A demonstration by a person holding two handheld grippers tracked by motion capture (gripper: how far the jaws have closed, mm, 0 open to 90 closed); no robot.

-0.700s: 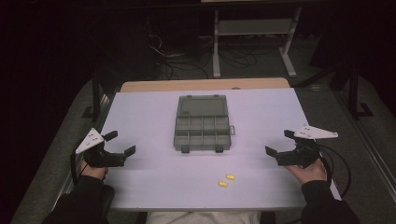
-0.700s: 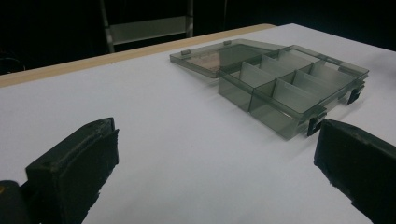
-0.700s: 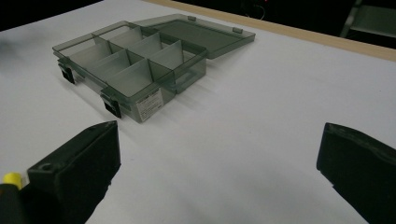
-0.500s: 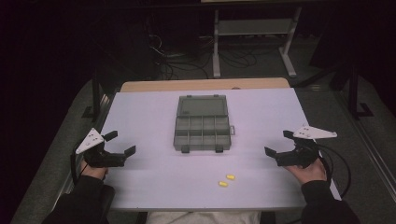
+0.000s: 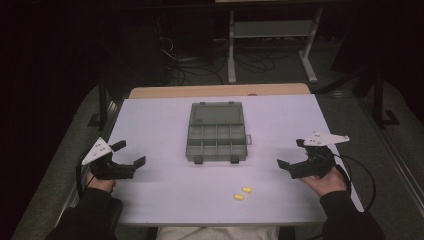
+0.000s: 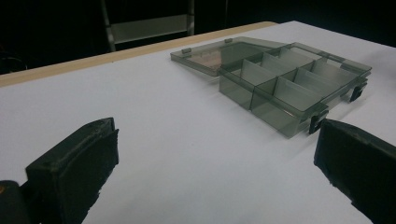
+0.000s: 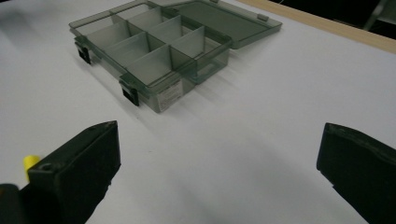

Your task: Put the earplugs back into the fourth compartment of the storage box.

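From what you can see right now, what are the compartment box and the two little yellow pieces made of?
The compartment box looks like smoky grey translucent hard plastic: the table shows through its walls and open lid. The two yellow pieces are matte and opaque, possibly foam or rubber; too small to tell.

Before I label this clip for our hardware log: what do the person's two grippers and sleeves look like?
Both are black two-jaw tools with blocky, flat-faced jaws. The left gripper and the right gripper each carry a pale grey three-cornered plate on top, marked with small dark dots. A black cable trails from each. The sleeves are dark.
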